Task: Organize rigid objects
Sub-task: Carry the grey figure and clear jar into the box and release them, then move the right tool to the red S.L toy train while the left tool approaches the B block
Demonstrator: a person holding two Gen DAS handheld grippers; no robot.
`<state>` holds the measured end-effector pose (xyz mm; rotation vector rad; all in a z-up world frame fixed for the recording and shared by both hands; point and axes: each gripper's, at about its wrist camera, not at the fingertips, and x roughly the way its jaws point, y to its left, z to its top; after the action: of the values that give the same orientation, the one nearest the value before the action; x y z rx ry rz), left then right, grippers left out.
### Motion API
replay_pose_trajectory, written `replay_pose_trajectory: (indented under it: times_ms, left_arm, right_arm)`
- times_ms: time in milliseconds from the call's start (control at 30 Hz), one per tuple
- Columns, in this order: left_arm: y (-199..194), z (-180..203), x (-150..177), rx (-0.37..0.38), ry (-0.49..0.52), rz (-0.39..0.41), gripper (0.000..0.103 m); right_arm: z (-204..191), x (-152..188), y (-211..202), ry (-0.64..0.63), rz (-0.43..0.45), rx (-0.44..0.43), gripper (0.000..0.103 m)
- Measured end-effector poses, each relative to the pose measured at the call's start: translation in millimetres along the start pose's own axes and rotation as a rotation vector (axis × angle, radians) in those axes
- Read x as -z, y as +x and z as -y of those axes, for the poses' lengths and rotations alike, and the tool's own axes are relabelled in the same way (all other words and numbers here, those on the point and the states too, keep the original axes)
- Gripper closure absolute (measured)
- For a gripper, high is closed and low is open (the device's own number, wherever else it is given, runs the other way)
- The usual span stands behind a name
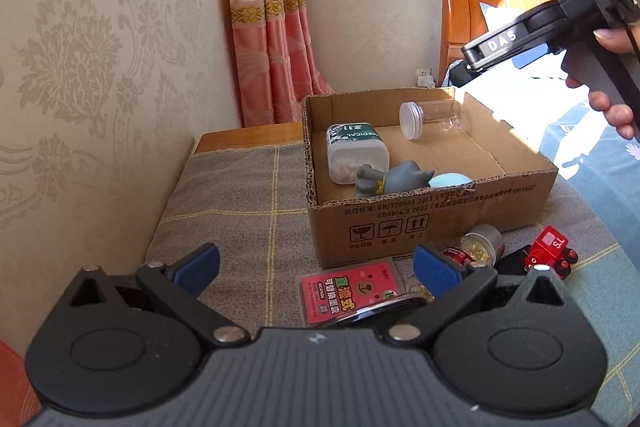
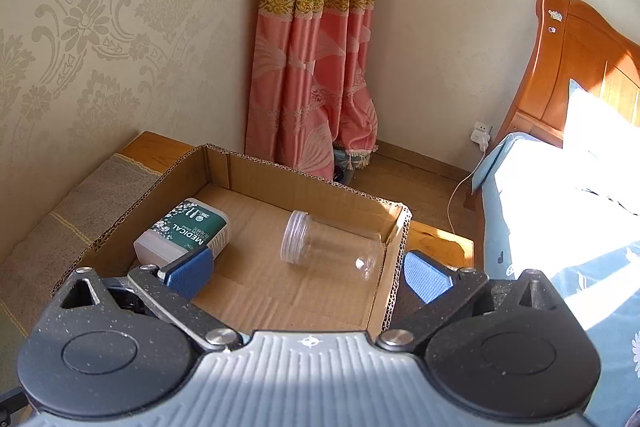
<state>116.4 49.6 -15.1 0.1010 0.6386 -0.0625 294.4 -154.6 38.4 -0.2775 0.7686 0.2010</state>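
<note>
A cardboard box (image 1: 440,219) stands on a grey checked cloth. Inside lie a green-labelled cotton swab box (image 1: 354,151), a clear plastic jar (image 1: 432,117), a grey toy figure (image 1: 384,181) and a light blue round thing (image 1: 450,181). In front of the box lie a pink card pack (image 1: 352,291), a small jar of gold pins (image 1: 482,243), a red can (image 1: 454,253) and a red toy train (image 1: 550,251). My left gripper (image 1: 316,265) is open and empty above the card pack. My right gripper (image 2: 308,273) is open and empty over the box (image 2: 390,267), above the jar (image 2: 332,247) and swab box (image 2: 184,231).
The cloth (image 1: 240,195) covers a wooden bedside table against the patterned wall. A pink curtain (image 2: 316,67) hangs behind. A bed with a wooden headboard (image 2: 580,67) and blue bedding stands at the right. A charger cable (image 2: 460,195) hangs from a wall socket.
</note>
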Motion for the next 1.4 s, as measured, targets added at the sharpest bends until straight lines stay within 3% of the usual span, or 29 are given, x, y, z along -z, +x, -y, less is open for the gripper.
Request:
replay_pose_trajectory:
  times_ms: [533,833,1167,1400]
  left_arm:
    - [-13,5,8,0.001,0.001,-0.014,0.001]
    - [-11,12,15,0.022,0.016,-0.044,0.001]
    - [-11,18,15,0.028,0.036,-0.053,0.001]
    - [-9,23,16,0.037,0.049,-0.061,0.001]
  right_arm:
    - [-2,83,-53,0.096,0.010,0.009,0.000]
    - [-15,143,-47,0.130,-0.050,0.033,0.000]
    - [-16,168,-19,0.177,-0.139,0.030,0.000]
    - [1,193,-25,0.229,-0.169,0.048,0.000]
